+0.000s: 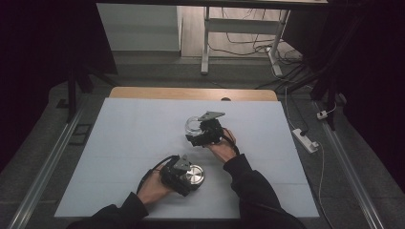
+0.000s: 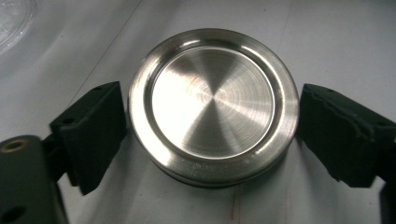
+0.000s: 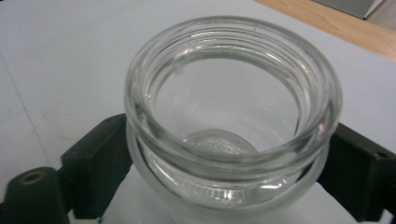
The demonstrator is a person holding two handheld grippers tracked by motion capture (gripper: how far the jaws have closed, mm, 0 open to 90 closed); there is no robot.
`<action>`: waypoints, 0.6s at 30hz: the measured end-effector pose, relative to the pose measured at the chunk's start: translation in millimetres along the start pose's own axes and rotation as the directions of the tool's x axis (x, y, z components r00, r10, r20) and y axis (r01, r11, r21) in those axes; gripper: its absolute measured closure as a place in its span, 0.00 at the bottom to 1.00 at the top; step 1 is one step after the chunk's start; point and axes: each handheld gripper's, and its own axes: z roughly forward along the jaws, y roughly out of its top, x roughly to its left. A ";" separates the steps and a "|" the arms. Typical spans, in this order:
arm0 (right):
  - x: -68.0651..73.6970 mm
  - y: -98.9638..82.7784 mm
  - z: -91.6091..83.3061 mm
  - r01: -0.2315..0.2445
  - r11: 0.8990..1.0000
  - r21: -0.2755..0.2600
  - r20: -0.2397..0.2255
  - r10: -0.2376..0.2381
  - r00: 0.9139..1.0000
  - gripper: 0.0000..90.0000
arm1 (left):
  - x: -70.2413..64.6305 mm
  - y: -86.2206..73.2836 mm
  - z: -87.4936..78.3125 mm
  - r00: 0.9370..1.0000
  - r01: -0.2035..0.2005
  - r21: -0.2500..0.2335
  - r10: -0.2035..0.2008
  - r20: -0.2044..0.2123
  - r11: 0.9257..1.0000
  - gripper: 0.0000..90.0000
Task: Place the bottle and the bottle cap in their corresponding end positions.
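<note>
Left hand-held gripper [image 1: 187, 175]: it sits low over the white bench [image 1: 133, 143], held from behind by the person's left hand [image 1: 152, 187]. A round steel lid [image 2: 213, 105] lies flat on the bench directly between its two black jaws. In the left gripper view the left pad stands just against the lid's rim, while a thin gap shows between the rim and the right pad. The jaws are released; they bracket the lid without clamping it. The lid's recessed face is turned upward and shows circular brush marks.

Right hand-held gripper [image 1: 198, 131]: it is farther along the bench, well apart from the left one, held by the person's right hand [image 1: 222, 148]. An open clear glass jar [image 3: 231, 116] stands upright on the bench between its jaws, mouth up, with the threaded neck and patterned base visible through the glass. In the right gripper view both pads lie at the jar's body below the neck. Whether they press on the glass or merely flank it cannot be told from this angle.

The lid is off the jar, and each item rests at its own gripper.
</note>
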 end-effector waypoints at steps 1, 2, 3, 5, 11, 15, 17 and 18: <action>0.0 0.0 0.0 0.000 1.000 0.000 0.000 0.000 1.000 0.11 | 0.0 0.0 0.0 1.000 0.000 0.000 0.000 0.000 1.000 0.09; 0.4 -0.1 -0.3 0.006 1.000 0.005 -0.004 -0.006 1.000 0.09 | 0.5 -0.2 -0.4 1.000 0.003 -0.004 -0.003 0.000 1.000 0.08; 0.7 0.0 -0.5 0.010 1.000 0.007 -0.005 -0.010 1.000 0.09 | 1.2 -0.6 -0.9 1.000 0.005 -0.009 -0.005 0.007 1.000 0.07; 1.5 0.1 -0.9 0.013 1.000 0.012 -0.005 -0.013 1.000 0.05 | 1.7 -1.1 -1.6 1.000 0.013 -0.018 -0.013 0.007 1.000 0.05; 3.0 1.4 -6.0 0.016 1.000 0.012 -0.007 -0.016 1.000 0.02 | 2.3 -3.4 -7.6 0.999 0.031 -0.037 -0.031 0.008 0.999 0.02; 2.7 2.1 -10.5 0.007 1.000 0.015 -0.001 -0.007 1.000 0.00 | 3.2 -4.3 -12.8 0.998 0.057 -0.053 -0.057 0.017 0.997 0.01; 2.2 1.8 -13.8 0.001 1.000 0.015 -0.011 -0.001 1.000 0.00 | 4.3 -4.8 -16.5 0.997 0.070 -0.058 -0.069 0.019 0.996 0.01; 2.3 1.7 -15.2 -0.001 1.000 0.013 -0.012 0.001 1.000 0.00 | 5.0 -5.3 -19.1 0.996 0.082 -0.065 -0.080 0.027 0.995 0.00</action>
